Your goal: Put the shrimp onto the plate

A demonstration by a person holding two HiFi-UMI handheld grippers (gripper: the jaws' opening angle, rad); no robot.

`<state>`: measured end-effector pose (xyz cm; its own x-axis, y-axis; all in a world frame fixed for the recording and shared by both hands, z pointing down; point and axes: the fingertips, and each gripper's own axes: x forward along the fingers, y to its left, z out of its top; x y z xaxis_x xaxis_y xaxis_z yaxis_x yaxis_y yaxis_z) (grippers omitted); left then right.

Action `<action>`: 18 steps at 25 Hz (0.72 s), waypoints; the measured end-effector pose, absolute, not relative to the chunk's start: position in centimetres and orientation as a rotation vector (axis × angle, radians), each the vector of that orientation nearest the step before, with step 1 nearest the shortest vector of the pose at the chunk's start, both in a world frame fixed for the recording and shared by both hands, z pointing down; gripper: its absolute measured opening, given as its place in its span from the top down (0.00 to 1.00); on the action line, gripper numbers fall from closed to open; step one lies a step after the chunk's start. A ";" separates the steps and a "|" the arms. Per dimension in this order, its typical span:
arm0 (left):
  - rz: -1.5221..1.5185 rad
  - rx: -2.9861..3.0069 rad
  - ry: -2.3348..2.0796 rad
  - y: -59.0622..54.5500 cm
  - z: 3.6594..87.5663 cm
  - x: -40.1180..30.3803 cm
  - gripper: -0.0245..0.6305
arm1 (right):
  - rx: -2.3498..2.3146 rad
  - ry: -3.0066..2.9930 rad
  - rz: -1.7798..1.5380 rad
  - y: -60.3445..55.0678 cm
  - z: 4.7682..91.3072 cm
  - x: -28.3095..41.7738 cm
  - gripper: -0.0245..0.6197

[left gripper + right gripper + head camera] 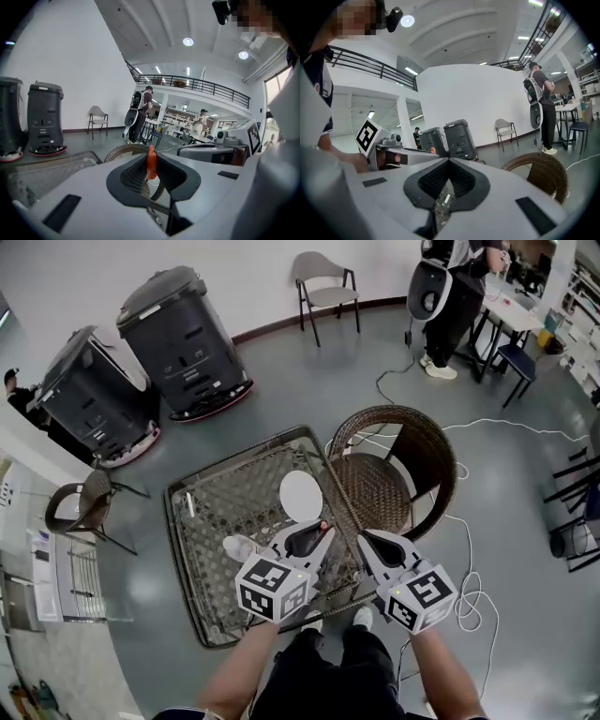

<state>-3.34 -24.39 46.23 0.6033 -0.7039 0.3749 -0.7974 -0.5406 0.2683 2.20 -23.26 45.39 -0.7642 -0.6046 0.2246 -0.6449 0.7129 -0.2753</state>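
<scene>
An orange shrimp (151, 162) stands upright, pinched between the jaws of my left gripper (152, 174). In the head view the left gripper (320, 534) hovers over the near right part of the wicker table (216, 512), just below the white plate (301, 495), with the shrimp (322, 525) at its tip. My right gripper (364, 540) hangs beside it to the right, over the table's right edge. Its jaws are shut and nothing is between them (446, 174). The right gripper view shows the left gripper (391, 155) at the left.
A round wicker chair (398, 465) stands against the table's right side. A small white object (239, 546) lies on the table left of the left gripper. Two dark machines (183, 338) stand behind. A person (457, 292) stands at the far right; cables cross the floor.
</scene>
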 end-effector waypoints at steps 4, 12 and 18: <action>0.371 2.369 -1.284 -26.1 48.8 -4.5 0.87 | 0.942 -2.782 0.548 -24.9 47.8 1.5 0.95; 0.566 2.238 -1.374 -30.2 57.2 -7.1 0.87 | 0.856 -2.733 0.559 -27.6 52.5 0.7 0.95; 0.703 2.136 -1.419 -33.8 64.1 -9.1 0.87 | 0.832 -2.677 0.581 -28.0 55.6 0.8 0.95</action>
